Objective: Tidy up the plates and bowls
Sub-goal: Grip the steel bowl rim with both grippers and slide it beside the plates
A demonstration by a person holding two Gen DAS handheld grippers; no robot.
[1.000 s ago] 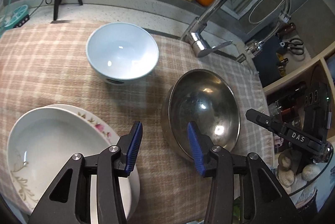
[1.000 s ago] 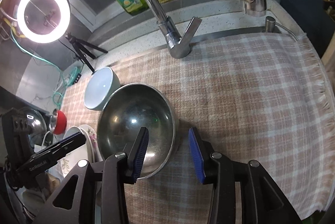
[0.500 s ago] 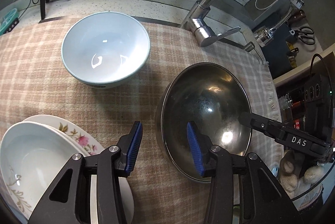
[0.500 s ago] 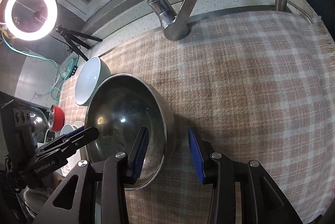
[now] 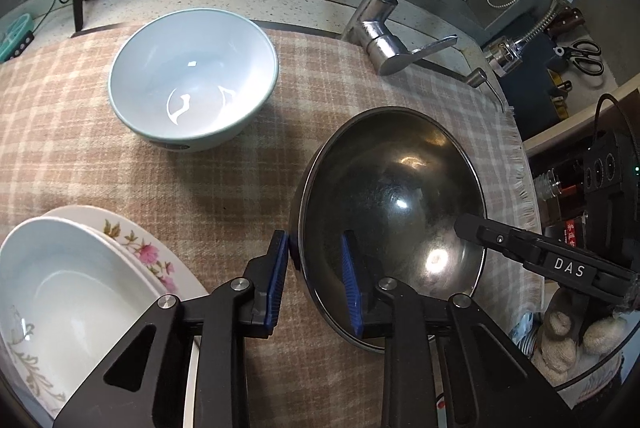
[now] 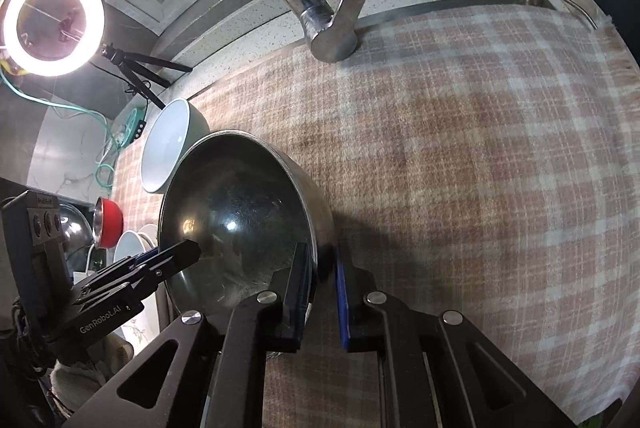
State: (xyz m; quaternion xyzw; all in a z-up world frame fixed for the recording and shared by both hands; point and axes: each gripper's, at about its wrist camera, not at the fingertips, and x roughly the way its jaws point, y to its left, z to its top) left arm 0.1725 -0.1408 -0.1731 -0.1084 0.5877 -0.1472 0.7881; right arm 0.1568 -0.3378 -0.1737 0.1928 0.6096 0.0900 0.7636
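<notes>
Since the earlier frame, both sets of jaws have been closing, and the steel bowl (image 5: pixel 394 216) has been tipped up on the checked cloth (image 5: pixel 224 183): the left gripper (image 5: pixel 314 280) is narrowed across its rim at 8 o'clock, though whether both pads press cannot be told, while the right gripper (image 6: pixel 322 294) is nearly shut and clamped on the rim at 4 o'clock. Little is judged done. From left to right, the stacked plates (image 5: pixel 64 292) sit at 8 o'clock, the pale blue bowl (image 5: pixel 192 79) stands alone at 11 o'clock, and the steel bowl is gripped but not yet placed.
</notes>
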